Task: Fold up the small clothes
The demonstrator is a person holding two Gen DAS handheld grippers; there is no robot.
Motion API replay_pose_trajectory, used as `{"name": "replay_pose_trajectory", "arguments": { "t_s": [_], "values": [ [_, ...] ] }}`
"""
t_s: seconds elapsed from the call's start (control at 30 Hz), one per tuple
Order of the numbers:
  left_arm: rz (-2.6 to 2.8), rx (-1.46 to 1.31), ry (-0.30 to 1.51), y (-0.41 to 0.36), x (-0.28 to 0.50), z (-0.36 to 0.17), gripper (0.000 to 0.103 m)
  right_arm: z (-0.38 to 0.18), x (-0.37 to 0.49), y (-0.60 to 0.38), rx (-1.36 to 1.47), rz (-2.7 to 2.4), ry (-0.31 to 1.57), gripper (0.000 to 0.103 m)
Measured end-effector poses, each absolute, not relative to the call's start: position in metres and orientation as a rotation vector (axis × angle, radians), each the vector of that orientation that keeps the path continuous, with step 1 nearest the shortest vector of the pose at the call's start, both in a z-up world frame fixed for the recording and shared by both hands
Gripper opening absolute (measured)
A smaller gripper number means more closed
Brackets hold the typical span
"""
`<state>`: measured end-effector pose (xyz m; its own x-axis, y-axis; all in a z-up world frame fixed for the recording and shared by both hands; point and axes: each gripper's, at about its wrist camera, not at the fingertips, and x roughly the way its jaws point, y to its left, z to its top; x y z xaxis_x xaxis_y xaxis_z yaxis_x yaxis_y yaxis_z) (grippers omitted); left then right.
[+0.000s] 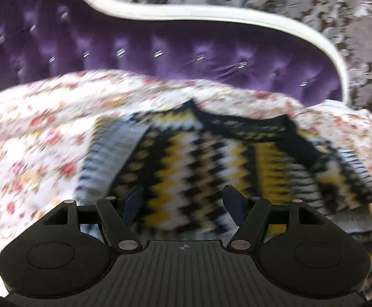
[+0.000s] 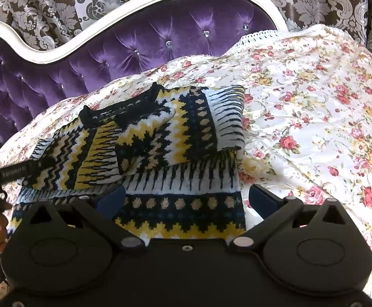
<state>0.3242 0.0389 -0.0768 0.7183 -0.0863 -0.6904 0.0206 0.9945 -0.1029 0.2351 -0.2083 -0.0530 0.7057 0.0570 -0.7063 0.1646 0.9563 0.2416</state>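
sharp sweater (image 2: 160, 140) fold in right view, left blurred

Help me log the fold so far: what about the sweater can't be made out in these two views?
- Left wrist view: motion blur smears the sweater; its collar label is unreadable.
- Right wrist view: the right hand-held gripper body hides the sweater's near hem.
- Right wrist view: the folded-over sleeve hides what lies beneath.
- Right wrist view: the left hand-held gripper is cut off by the left edge.
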Motion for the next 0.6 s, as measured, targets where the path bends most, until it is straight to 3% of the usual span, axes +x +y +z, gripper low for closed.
{"name": "replay_pose_trajectory", "arguments": {
  "t_s": [0.6],
  "values": [
    [-0.032,-0.038,0.663,0.043,0.302,-0.108,0.068,-0.056,0.241,-0.176,0.133,-0.067,0.658,0.103]
  ]
}}
